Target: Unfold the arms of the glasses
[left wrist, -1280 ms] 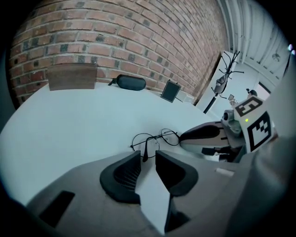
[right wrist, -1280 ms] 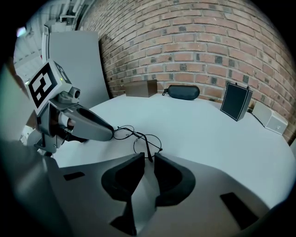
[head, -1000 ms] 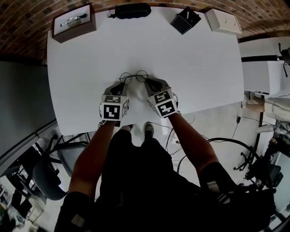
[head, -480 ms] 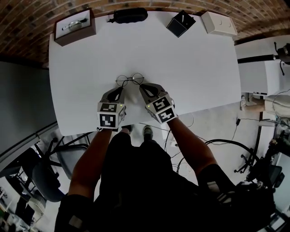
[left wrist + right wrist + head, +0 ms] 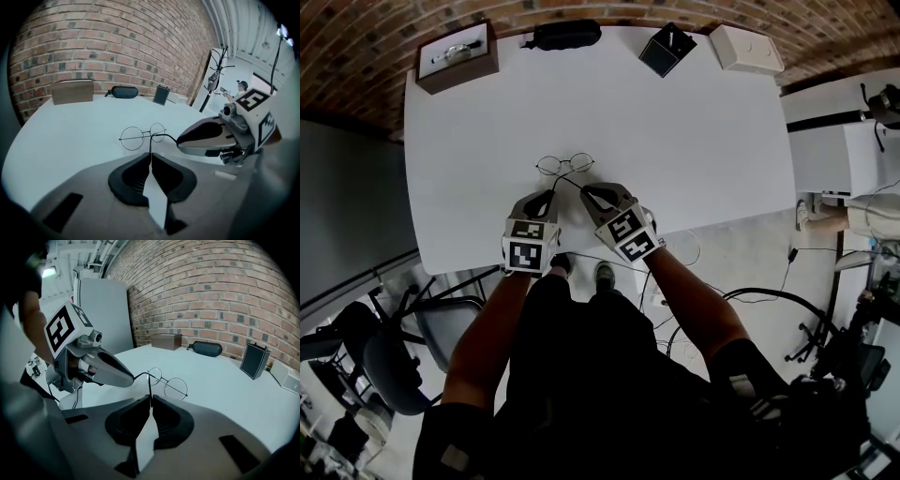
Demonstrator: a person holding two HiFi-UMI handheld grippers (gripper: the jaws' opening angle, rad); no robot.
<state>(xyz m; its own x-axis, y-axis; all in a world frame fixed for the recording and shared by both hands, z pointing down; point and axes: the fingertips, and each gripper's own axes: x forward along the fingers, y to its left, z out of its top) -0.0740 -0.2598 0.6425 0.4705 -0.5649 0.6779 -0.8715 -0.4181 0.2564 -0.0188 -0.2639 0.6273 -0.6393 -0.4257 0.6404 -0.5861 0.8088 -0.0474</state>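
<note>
Round-lens glasses [image 5: 564, 165], thin dark wire frame, lie out over the near middle of the smooth white table [image 5: 703, 131], lenses toward the brick wall. Left gripper [image 5: 547, 195]: black ribbed fingers [image 5: 136, 176] nipped together on one hair-thin wire arm. Right gripper [image 5: 587, 192]: fingers have just been closing, now pinched on the other arm, which curves up to the frame. Cannot tell whether the lenses touch the table. Far edge: oblong black case [image 5: 567, 34], brown wooden box [image 5: 456, 54].

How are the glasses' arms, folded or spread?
Spread: both thin arms of the glasses stick out away from the round lenses, not tucked flat behind them.
</note>
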